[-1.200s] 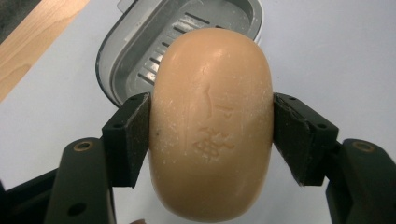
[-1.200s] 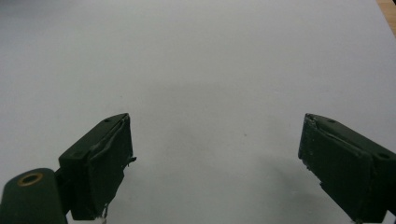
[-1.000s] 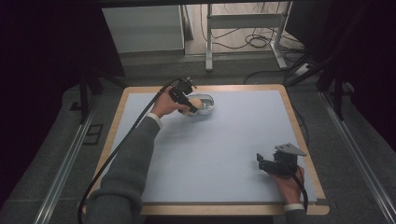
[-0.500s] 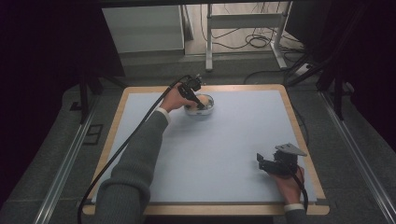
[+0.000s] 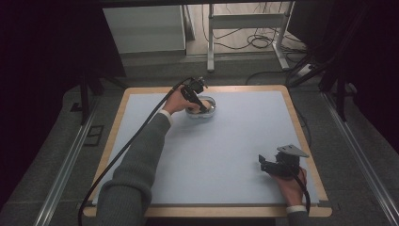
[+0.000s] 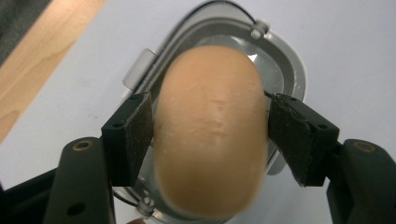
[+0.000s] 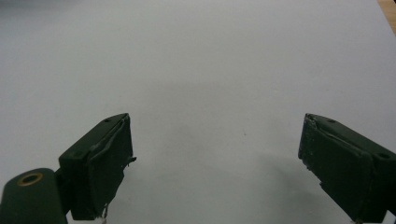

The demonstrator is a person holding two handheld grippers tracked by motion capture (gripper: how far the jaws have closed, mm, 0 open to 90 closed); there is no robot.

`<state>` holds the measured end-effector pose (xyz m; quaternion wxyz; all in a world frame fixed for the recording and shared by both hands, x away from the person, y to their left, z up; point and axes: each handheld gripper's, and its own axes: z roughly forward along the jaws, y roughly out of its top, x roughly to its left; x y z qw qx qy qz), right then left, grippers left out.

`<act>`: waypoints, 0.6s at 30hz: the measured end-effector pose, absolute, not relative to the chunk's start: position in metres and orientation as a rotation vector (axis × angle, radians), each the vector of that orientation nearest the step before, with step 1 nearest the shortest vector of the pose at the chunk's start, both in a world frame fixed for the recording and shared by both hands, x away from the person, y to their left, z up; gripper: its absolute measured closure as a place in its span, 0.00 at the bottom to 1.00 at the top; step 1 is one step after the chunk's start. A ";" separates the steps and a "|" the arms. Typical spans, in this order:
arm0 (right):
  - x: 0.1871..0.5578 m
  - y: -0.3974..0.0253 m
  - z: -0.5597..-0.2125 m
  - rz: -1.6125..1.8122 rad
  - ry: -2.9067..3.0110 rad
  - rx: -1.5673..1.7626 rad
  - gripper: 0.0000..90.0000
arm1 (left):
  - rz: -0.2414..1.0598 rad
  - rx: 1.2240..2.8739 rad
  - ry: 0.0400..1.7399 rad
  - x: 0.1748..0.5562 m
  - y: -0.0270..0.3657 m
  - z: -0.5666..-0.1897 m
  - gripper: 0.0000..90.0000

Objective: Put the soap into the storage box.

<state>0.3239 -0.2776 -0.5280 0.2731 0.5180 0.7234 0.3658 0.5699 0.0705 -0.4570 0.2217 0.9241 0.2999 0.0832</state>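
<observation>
Left hand-held gripper (image 6: 210, 135) at far side of table (image 5: 244, 141), jaws clasping tan bread roll (image 6: 210, 135) from both sides above clear plastic container (image 6: 285, 70). Right hand-held gripper (image 7: 215, 158) near front right, jaws spread wide, nothing between them.

— What does the person wear?

— A grey knitted sleeve (image 5: 134, 162) on the left arm, with a white cuff (image 5: 165, 116) at the wrist. At the right wrist there is also a narrow white cuff (image 5: 295, 208).

— And the tools?

— The left gripper (image 6: 210, 133) is black, its two jaws have dark rough pads, and a brass-coloured screw (image 6: 83, 145) sits on each jaw base. A thick black cable (image 5: 123, 148) trails from it. The right gripper (image 7: 215, 163) has the same black jaws with one brass-coloured ring; on its top there is a grey three-cornered plate (image 5: 292, 151), and a thinner black cable.
</observation>
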 end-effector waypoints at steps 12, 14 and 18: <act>0.324 -0.278 -0.528 0.984 1.946 1.396 0.11 | 0.269 2.485 0.832 0.547 0.085 -0.436 0.32; 0.324 -0.278 -0.528 0.986 1.945 1.398 0.11 | 0.288 2.453 0.842 0.534 0.092 -0.430 0.30; 0.324 -0.278 -0.528 0.988 1.945 1.397 0.11 | 0.298 2.417 0.849 0.518 0.102 -0.425 0.28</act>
